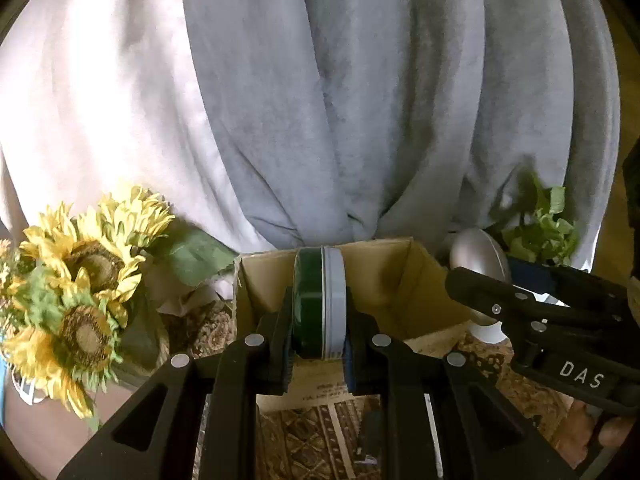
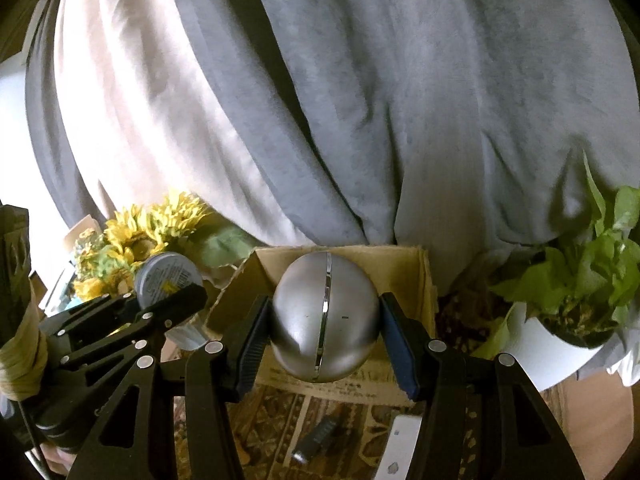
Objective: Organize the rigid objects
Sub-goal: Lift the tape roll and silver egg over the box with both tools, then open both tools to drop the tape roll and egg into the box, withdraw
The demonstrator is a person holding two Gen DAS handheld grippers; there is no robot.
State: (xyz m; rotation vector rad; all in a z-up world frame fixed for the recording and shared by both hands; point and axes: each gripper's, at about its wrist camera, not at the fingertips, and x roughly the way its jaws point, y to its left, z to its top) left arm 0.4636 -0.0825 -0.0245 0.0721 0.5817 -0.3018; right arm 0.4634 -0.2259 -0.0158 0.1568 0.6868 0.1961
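Observation:
My left gripper [image 1: 319, 344] is shut on a round green tin with a grey lid [image 1: 319, 300], held on edge in front of an open cardboard box [image 1: 400, 276]. The same tin [image 2: 166, 280] and left gripper [image 2: 166, 304] show at the left of the right wrist view. My right gripper [image 2: 325, 340] is shut on a silver metal ball with a chrome seam [image 2: 325, 316], also held over the cardboard box [image 2: 400, 272]. In the left wrist view the right gripper [image 1: 480, 292] reaches in from the right with the ball [image 1: 478, 256] partly hidden behind it.
Yellow sunflowers [image 1: 80, 280] stand at the left. A leafy green plant in a white pot [image 2: 576, 300] stands at the right. A grey curtain [image 1: 360, 100] hangs behind the box. On the patterned cloth [image 2: 280, 420] below lie a small dark object [image 2: 316, 440] and a white piece [image 2: 400, 448].

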